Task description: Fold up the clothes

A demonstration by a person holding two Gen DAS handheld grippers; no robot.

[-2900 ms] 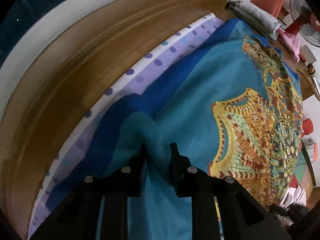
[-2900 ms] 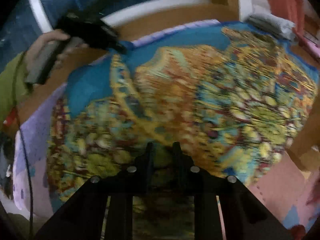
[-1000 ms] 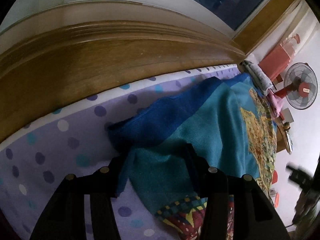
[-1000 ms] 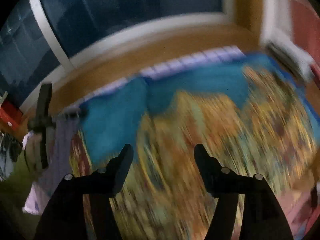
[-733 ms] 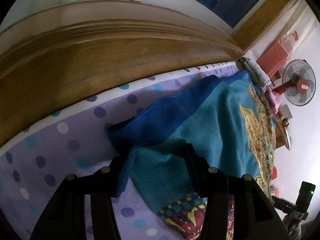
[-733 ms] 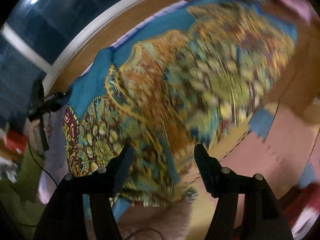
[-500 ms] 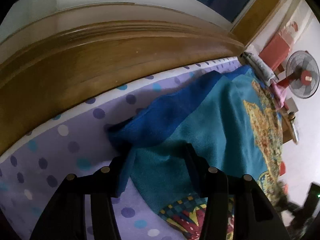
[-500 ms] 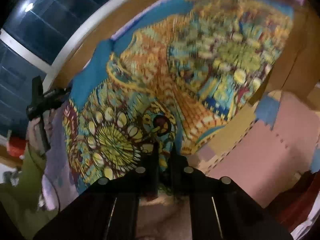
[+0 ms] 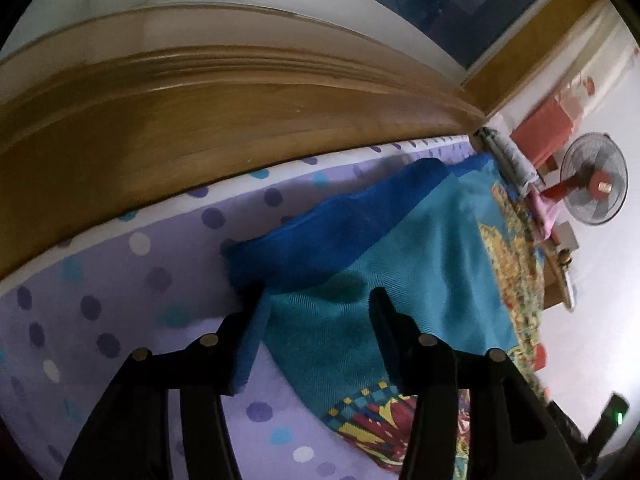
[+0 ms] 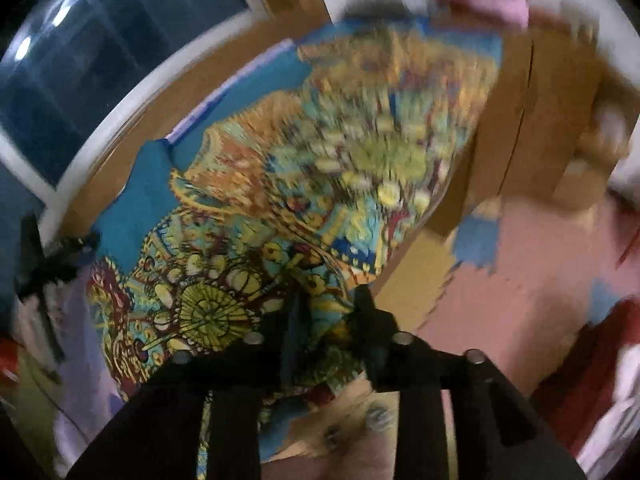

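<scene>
Teal cloth [image 9: 420,248] is lying between the opening left gripper [image 9: 316,300], unpinched, while the right gripper [image 10: 326,300], opening at six o'clock, is needing a fresh, deeper bite on the hem.

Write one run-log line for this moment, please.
left gripper: opening, astride teal cloth corner | right gripper: opening, cloth edge between jaws | cloth: spread on dotted sheet

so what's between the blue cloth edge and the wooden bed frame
Left wrist view: only a strip of polka-dot purple sheet lies between the blue cloth and wooden bed frame.
</scene>
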